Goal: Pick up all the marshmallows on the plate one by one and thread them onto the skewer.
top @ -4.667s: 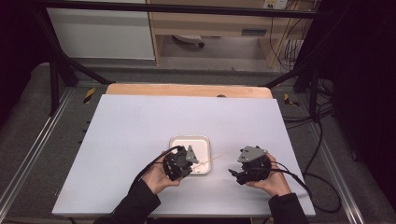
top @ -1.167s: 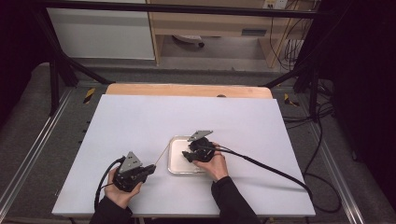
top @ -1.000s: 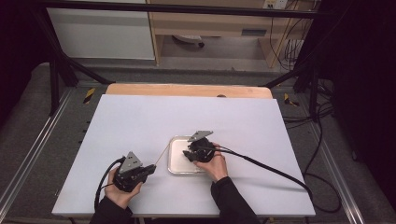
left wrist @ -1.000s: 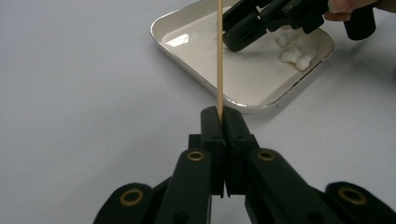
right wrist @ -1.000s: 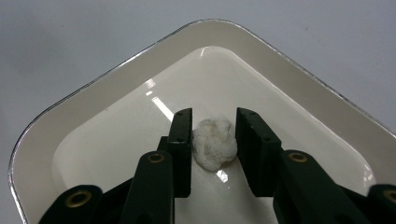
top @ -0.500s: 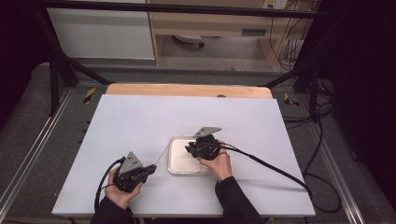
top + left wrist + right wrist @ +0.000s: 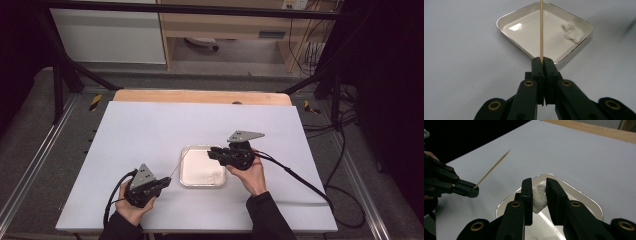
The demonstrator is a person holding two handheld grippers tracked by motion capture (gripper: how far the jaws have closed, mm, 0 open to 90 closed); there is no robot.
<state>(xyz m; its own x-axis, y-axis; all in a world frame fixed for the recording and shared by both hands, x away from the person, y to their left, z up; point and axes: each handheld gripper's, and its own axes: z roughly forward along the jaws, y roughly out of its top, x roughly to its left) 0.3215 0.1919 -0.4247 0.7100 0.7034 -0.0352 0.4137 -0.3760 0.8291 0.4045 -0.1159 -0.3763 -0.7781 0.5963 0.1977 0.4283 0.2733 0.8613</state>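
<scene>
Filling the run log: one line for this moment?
left gripper: shut on skewer | right gripper: shut on white lump, above tray

- The tray sits on the bench, near its middle and toward the near edge.
- Small lumps lie in the tray's near right corner.
- The left claw is left of the tray, low over the bench, with a skewer clamped between its jaws and slanting toward the tray's far left corner.
- The right claw hangs over the tray's far right part, a lump held between its jaws above the tray.
</scene>
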